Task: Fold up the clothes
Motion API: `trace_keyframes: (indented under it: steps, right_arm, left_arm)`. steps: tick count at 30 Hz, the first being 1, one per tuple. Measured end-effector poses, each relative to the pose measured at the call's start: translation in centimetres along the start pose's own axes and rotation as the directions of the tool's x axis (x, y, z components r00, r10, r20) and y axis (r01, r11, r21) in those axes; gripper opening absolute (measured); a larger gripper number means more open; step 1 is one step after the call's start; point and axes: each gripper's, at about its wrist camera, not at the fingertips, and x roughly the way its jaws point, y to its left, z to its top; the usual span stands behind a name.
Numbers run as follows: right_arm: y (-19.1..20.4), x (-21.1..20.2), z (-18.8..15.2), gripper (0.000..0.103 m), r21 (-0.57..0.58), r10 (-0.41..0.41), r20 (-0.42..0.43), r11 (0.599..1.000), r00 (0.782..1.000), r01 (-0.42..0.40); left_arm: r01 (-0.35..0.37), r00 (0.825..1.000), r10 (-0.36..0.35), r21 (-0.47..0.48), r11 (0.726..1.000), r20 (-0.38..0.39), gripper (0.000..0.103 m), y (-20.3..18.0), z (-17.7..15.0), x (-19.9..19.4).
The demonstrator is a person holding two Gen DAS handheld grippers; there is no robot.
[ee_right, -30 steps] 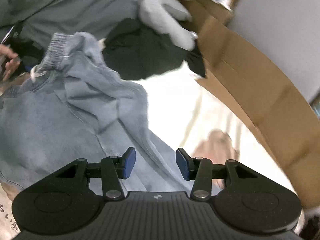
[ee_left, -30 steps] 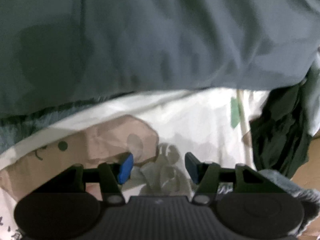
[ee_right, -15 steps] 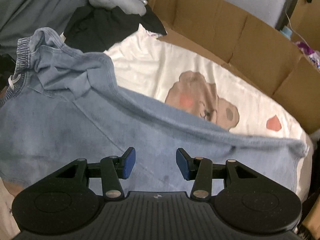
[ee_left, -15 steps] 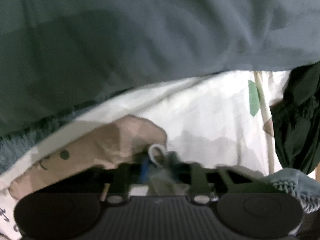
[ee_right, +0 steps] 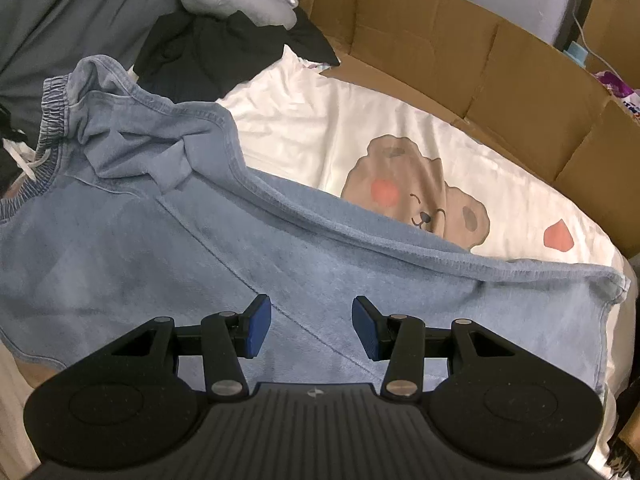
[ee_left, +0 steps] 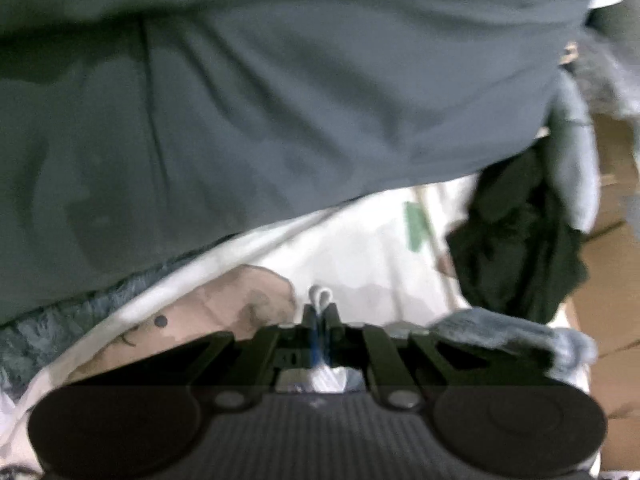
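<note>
Straightening the denim shorts (ee_right: 168,248): left gripper (ee_left: 320,320) clamped on the white drawstring (ee_left: 321,295), right gripper (ee_right: 311,324) open, empty. Next, grab the hem.

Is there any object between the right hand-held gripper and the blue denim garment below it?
Nothing visible. The right hand-held gripper hangs open directly over the blue denim garment, with only bare fabric showing between its fingers.

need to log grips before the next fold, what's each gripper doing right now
Left gripper: shut on the white drawstring.
Right gripper: open, holding nothing, over the denim shorts.
</note>
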Motion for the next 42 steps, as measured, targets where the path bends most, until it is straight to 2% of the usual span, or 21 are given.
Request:
trace_keyframes:
  steps: [8,11,15,18,19,20,24,28,33,36,40,42]
  right_arm:
    - [0.7,-0.1,-1.0,0.052,-0.002,0.011,-0.016,1.0,1.0,-0.011]
    - [0.8,-0.2,-1.1,0.052,-0.001,0.015,-0.016,1.0,1.0,-0.015]
    - [0.8,-0.1,-1.1,0.052,0.013,0.027,-0.02,1.0,0.999,-0.027]
    - [0.8,-0.1,-1.0,0.052,0.014,0.027,-0.016,1.0,0.999,-0.027]
    - [0.9,-0.1,-1.0,0.052,0.01,0.027,-0.015,1.0,1.0,-0.027]
    - [1.0,-0.1,-0.9,0.052,0.005,0.028,-0.013,1.0,1.0,-0.028]
    - [1.3,0.0,-0.9,0.052,-0.01,0.032,-0.006,0.999,0.999,-0.033]
    - [1.7,0.4,-0.3,0.052,-0.019,0.05,0.007,0.999,0.999,-0.05]
    - [2.7,1.3,1.5,0.052,-0.046,0.075,0.04,0.996,0.996,-0.073]
    - [3.2,2.3,2.8,0.052,-0.061,0.085,0.056,0.995,0.995,-0.082]
    - [3.7,4.1,4.4,0.052,-0.089,0.088,0.068,0.993,0.994,-0.082]
    - [3.4,5.1,5.4,0.052,-0.062,0.102,0.062,0.993,0.993,-0.098]
  left_arm:
    - [0.129,0.992,-0.129,0.0,0.992,-0.013,0.003,-1.8,-3.5,-4.5]
    - [0.183,0.981,-0.183,-0.011,0.983,-0.059,0.003,-2.5,-5.0,-4.6]
    - [0.221,0.965,-0.211,0.045,0.974,-0.153,0.007,-3.9,-7.1,-4.1]
    - [0.213,0.966,-0.197,0.085,0.973,-0.168,0.02,-4.5,-8.1,-4.2]
    - [0.21,0.967,-0.191,0.101,0.972,-0.17,0.027,-4.6,-8.4,-4.3]
    - [0.205,0.969,-0.184,0.12,0.971,-0.164,0.032,-4.7,-8.6,-4.3]
    - [0.188,0.979,-0.166,0.205,0.961,-0.122,0.04,-5.4,-8.5,-4.9]
    - [0.217,0.976,-0.208,0.249,0.944,-0.063,0.06,-6.3,-7.8,-5.0]
    - [0.231,0.972,-0.235,0.307,0.923,-0.024,0.061,-8.2,-6.7,-3.4]
    - [0.256,0.965,-0.262,0.305,0.917,-0.021,0.061,-9.0,-6.0,-2.1]
    - [0.287,0.955,-0.295,0.339,0.896,-0.027,0.061,-10.0,-5.6,-0.6]
    - [0.301,0.95,-0.31,0.341,0.891,-0.029,0.061,-10.2,-5.4,0.1]
